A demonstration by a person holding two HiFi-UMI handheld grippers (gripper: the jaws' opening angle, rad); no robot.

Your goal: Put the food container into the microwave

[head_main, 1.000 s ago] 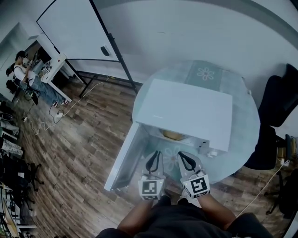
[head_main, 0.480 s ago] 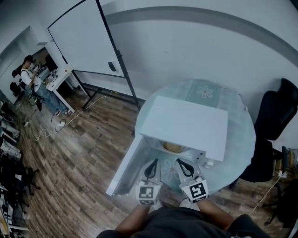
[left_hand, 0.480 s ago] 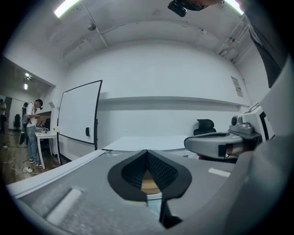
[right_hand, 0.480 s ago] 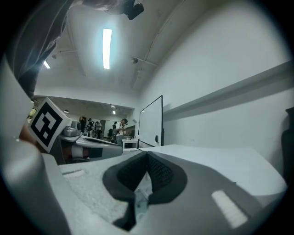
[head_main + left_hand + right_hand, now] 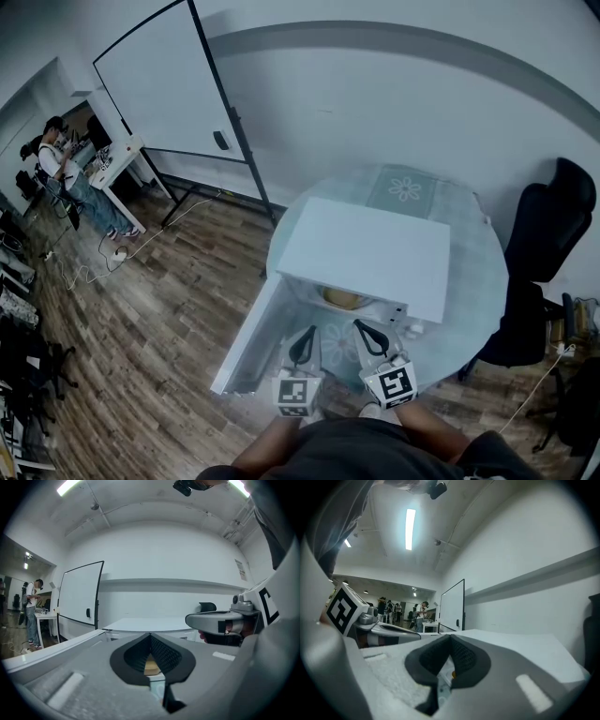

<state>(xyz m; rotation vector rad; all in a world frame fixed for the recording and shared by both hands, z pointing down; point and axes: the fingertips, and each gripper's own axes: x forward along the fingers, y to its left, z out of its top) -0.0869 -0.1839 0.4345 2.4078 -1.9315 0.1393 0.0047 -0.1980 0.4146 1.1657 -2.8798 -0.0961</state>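
A white microwave (image 5: 366,253) stands on the round glass table (image 5: 473,281), its door (image 5: 248,328) swung open to the left. Inside the cavity sits the yellowish food container (image 5: 342,298), also glimpsed through the left gripper view as a tan patch (image 5: 151,666). My left gripper (image 5: 305,335) and right gripper (image 5: 364,330) hover side by side just in front of the opening, both shut and holding nothing. In the left gripper view the jaw tips (image 5: 151,634) meet; the right gripper (image 5: 220,620) shows beside it. The right gripper (image 5: 450,637) is likewise closed at its tips.
A whiteboard on a stand (image 5: 164,80) is at the back left. A black office chair (image 5: 548,244) stands right of the table. A person (image 5: 61,169) works at a white desk far left, with cables on the wooden floor (image 5: 122,248).
The head view has shifted and pulled back slightly. Both grippers stay shut and side by side in front of the open microwave, a little further from the opening.
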